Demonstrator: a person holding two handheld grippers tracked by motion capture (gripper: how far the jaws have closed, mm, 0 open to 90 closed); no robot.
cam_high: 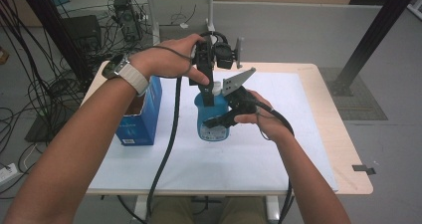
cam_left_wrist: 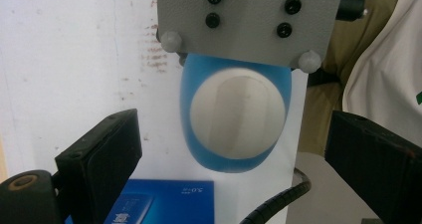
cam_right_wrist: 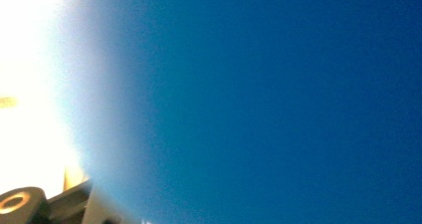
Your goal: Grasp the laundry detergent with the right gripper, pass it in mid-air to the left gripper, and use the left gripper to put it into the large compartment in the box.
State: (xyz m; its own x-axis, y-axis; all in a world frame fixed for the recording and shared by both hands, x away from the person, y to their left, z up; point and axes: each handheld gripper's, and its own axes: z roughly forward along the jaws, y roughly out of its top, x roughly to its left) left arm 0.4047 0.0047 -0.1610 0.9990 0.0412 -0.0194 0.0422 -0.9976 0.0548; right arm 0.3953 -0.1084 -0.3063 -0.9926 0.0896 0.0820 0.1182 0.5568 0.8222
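Note:
A blue bottle [cam_high: 205, 115] with a white cap [cam_high: 217, 88] stands upright near the middle of the white mat [cam_high: 278, 149]. My right gripper [cam_high: 214, 108] comes in from the right and is shut on the bottle's body, one jaw across its front. In the right gripper view the blue bottle wall [cam_right_wrist: 273, 104] is pressed up close. My left gripper [cam_high: 208, 82] hangs over the bottle, pointing down. In the left gripper view its jaws stand open and wide apart, with the white cap [cam_left_wrist: 238, 117] below and between them, untouched. The right gripper's grey plate [cam_left_wrist: 249, 20] lies just beyond the cap.
A blue cardboard box [cam_high: 142, 117] stands on the mat to the left of the bottle, under my left forearm, and its top [cam_left_wrist: 149, 204] lies near the left jaw. Black cables trail from both grippers toward the table's near edge [cam_high: 239, 191].

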